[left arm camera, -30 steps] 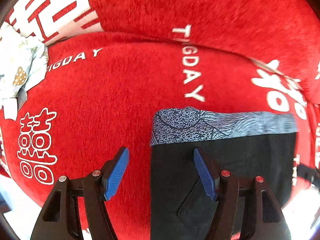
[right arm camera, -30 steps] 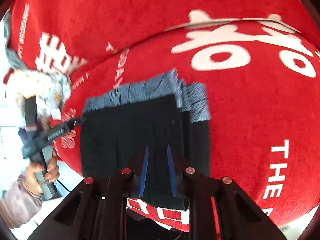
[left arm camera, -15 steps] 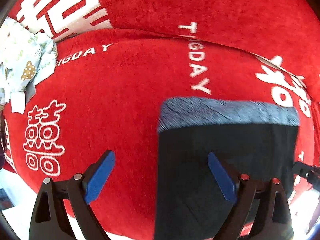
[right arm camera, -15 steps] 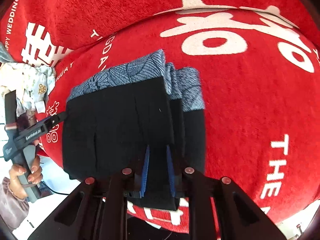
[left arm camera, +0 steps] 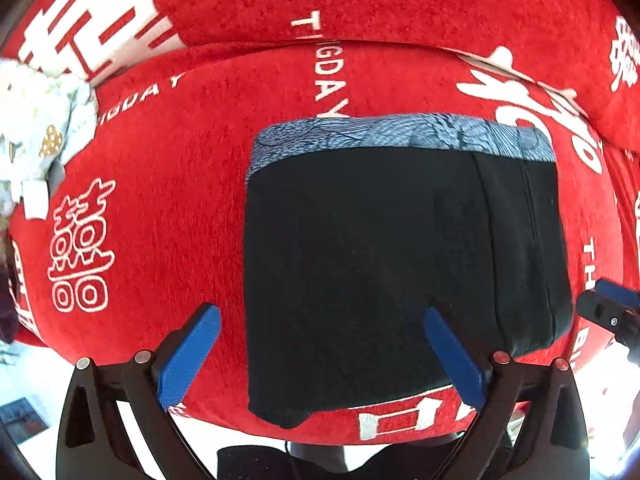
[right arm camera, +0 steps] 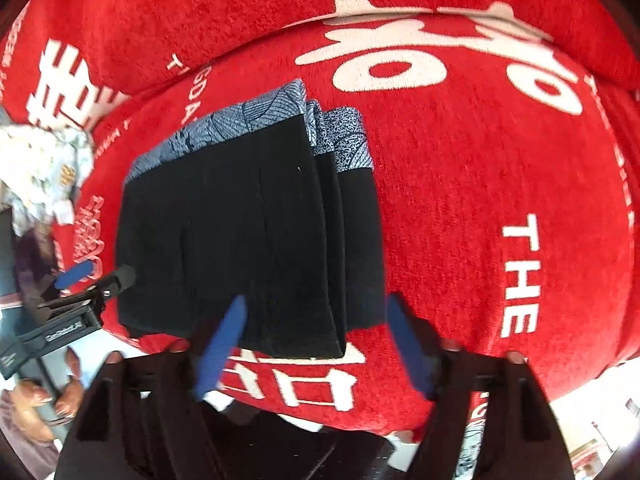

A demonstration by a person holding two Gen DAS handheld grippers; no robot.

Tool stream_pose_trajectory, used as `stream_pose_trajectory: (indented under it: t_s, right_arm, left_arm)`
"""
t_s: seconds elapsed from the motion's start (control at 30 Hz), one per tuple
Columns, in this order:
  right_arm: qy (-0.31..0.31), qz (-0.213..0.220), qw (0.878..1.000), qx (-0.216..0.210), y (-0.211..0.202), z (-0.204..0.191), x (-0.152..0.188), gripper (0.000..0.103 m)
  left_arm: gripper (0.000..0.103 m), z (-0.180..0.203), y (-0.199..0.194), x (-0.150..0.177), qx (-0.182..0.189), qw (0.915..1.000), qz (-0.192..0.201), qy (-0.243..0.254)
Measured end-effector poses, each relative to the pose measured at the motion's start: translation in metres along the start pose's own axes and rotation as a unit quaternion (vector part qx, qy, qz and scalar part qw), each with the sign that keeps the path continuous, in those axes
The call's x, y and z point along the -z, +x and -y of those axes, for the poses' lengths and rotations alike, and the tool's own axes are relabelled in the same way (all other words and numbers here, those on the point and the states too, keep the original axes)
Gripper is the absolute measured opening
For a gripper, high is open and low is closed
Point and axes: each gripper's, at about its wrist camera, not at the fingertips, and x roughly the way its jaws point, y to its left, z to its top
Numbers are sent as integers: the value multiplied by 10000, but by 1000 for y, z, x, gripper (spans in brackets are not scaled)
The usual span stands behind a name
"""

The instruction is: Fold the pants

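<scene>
The black pants (left arm camera: 380, 256) with a blue-grey patterned waistband (left arm camera: 400, 136) lie folded in a compact stack on the red cushion (left arm camera: 160, 200). They also show in the right wrist view (right arm camera: 248, 232), with layered folds along the right edge. My left gripper (left arm camera: 320, 340) is open and empty, hovering over the stack's near left edge. My right gripper (right arm camera: 316, 340) is open and empty at the stack's near edge. The right gripper's tip shows at the left wrist view's right edge (left arm camera: 612, 300). The left gripper shows at the right wrist view's left edge (right arm camera: 76, 300).
The red cover carries white characters and lettering (left arm camera: 80, 252). A crumpled white patterned cloth (left arm camera: 36, 120) lies at the far left of the cushion. The cushion's front edge (left arm camera: 400, 424) drops off just below the pants. A back cushion (right arm camera: 240, 8) rises behind.
My right gripper has opened and let go of the pants. Both grippers have drawn back towards the front edge. The pants now lie flat, the waistband no longer curled at the left.
</scene>
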Motion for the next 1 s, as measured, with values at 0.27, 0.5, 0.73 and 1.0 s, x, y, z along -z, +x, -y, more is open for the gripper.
stream_pose_trajectory:
  t_s: [0.27,0.5,0.73,1.0]
  right_arm:
    - [-391,254,9981,401,-6,-30,-3,103]
    - [-361,133,9979,524,-6,-42,-1,103]
    - [-306,118,9975,626,-10,-48,4,103]
    - [-298,110,9957,871,-7,-49,6,103]
  left_arm:
    - [102,9,-5,0,51,10000,46,-40]
    - [102,15,-12,8,-18,10000,29,18]
    - [102,14,-17,17,-80,10000,-8,0]
    - [102,13,-14,20,-105,9999,-92,-38]
